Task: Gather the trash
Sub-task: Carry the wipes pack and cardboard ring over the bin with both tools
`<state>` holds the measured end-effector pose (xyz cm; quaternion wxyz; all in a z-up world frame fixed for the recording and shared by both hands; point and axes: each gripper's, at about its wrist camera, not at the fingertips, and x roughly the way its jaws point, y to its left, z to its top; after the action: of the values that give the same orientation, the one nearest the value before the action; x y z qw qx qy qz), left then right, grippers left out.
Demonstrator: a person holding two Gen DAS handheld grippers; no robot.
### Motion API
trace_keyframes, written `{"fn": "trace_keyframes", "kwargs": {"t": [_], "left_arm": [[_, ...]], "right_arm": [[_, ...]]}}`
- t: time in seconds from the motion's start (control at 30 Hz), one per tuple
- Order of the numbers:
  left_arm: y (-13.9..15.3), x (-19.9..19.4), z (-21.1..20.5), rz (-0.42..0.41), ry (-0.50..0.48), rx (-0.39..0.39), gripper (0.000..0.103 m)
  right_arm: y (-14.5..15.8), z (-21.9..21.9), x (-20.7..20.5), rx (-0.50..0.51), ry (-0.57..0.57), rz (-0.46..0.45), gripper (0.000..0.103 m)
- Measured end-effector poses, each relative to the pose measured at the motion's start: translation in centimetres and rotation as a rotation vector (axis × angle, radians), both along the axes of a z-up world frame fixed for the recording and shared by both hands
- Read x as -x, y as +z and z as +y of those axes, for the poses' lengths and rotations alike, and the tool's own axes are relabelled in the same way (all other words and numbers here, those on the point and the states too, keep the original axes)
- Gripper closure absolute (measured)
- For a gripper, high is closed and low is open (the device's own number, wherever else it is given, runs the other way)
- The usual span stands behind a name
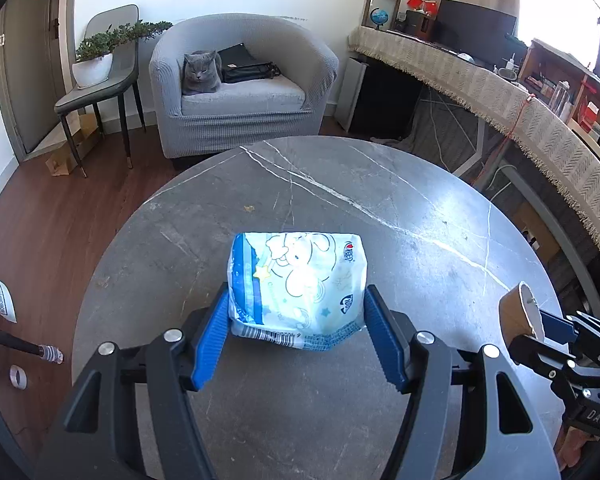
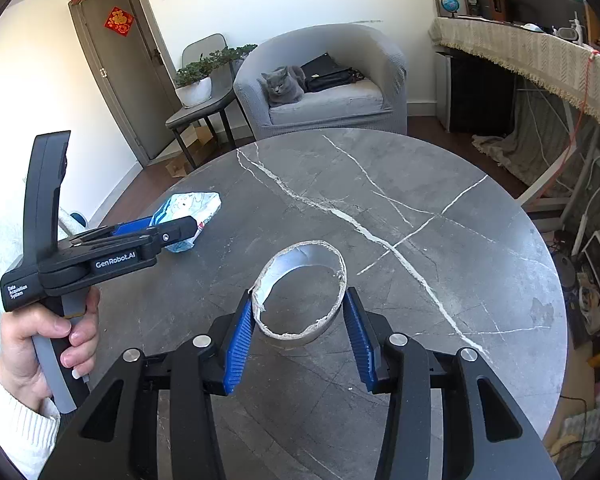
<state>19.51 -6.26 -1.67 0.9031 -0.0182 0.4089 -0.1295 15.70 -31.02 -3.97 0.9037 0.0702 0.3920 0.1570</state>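
Observation:
A light blue plastic tissue pack (image 1: pixel 298 286) with a cartoon bear print sits between the blue pads of my left gripper (image 1: pixel 298 312), which is shut on it just above the round grey marble table (image 1: pixel 340 184). The pack also shows in the right wrist view (image 2: pixel 188 214), held by the left gripper (image 2: pixel 168 228). My right gripper (image 2: pixel 298 312) is shut on a brown cardboard tape core (image 2: pixel 300 296), its open ring facing the camera. The core (image 1: pixel 520 312) and right gripper (image 1: pixel 556 328) show at the right edge of the left wrist view.
A grey armchair (image 1: pixel 244 84) with a grey cat (image 1: pixel 200 74) and a black bag (image 1: pixel 246 65) stands beyond the table. A side chair holds a potted plant (image 1: pixel 100 56). A long cloth-covered desk (image 1: pixel 520 96) runs along the right. A tape roll (image 1: pixel 19 376) lies on the floor at left.

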Motion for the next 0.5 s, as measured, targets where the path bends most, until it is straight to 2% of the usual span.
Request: {"fn": "trace_keyframes", "kwargs": {"t": [0.23,0.5], "left_arm": [[0.7,4.0,2.0,-0.009,0.018,0.003,0.036],[1.9,7.1,4.3,-0.030,0.053,-0.007,0.036]], "right_arm": [[-0.1,1.8,0.8,0.017,0.040,-0.004,0.058],[0.6,4.4,0.9,-0.013,0.094,-0.020,0.058]]}}
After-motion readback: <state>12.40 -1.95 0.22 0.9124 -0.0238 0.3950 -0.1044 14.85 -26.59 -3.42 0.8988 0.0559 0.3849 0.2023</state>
